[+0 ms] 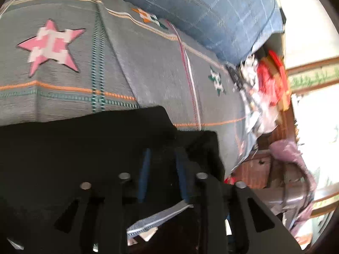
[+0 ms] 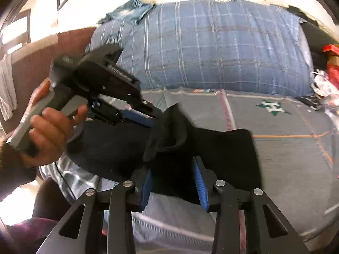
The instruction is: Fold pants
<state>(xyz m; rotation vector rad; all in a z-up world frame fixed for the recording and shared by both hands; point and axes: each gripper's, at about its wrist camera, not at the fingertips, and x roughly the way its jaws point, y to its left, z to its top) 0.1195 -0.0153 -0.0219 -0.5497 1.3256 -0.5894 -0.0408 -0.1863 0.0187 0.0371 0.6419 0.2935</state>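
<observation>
Pants (image 2: 222, 148): black, lying on bed, spread from near-left toward mid; one bunched fold of cloth raised off the flat part, up toward left gripper. In left wrist view the black cloth (image 1: 84, 139) fills near half of frame.
Left gripper (image 2: 151, 119): seen from right wrist view at mid-left, held in person's hand (image 2: 48, 127) by grey handle; blue-padded fingers close together, pinching the raised edge of pants. In its own view (image 1: 162, 175) blue pads stand narrow apart w/ dark cloth betw. them.
Right gripper (image 2: 175, 182): near-centre, fingers partly apart, blue pads (image 2: 199, 182) either side of black cloth; pants edge sits betw. them. Whether pads press the cloth: cannot tell, frame blurred.
Bed cover (image 2: 286, 148): grey, w/ orange, teal & pink stripe lines; pink-white star patch (image 1: 50, 46) at far-left in left wrist view, green-white star (image 2: 273, 106) at right in right wrist view.
Blue plaid bedding (image 2: 211, 46): big bulky mass at far side of bed, just behind grey cover.
Denim item (image 2: 129, 10): crumpled on top far-left of plaid mass.
Clutter (image 1: 269, 80): red & white things at far-right bed edge; too blurred to name.
Person: plaid-patterned clothing (image 2: 70, 177) visible at near-left, beneath the hand.
</observation>
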